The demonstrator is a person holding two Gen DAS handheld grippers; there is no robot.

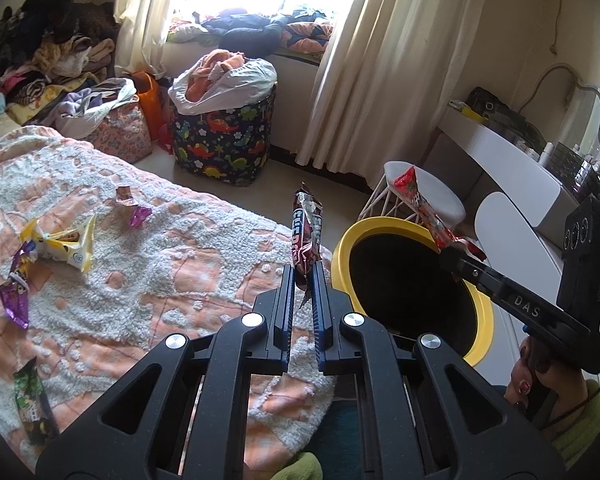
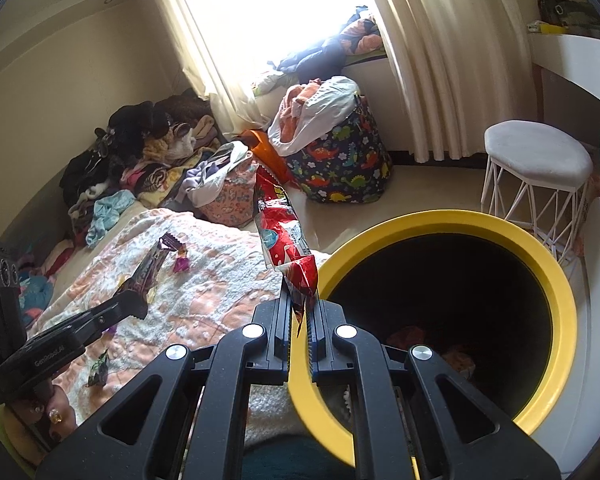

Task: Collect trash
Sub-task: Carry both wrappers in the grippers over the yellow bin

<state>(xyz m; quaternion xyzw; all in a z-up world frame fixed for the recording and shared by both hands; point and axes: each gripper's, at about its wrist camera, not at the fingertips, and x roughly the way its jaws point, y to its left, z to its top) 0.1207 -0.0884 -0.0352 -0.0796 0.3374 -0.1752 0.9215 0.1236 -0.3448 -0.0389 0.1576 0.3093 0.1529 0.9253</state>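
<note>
My left gripper is shut on a brown snack wrapper that stands upright above the bed's edge, left of the yellow-rimmed bin. My right gripper is shut on a red snack wrapper held at the left rim of the bin. In the left wrist view the right gripper holds the red wrapper over the bin's far rim. The left gripper with the brown wrapper shows in the right wrist view.
More wrappers lie on the orange-white blanket: yellow, purple, small pink ones, green. A dinosaur-print laundry basket, a white stool, clothes piles and a white desk surround the area.
</note>
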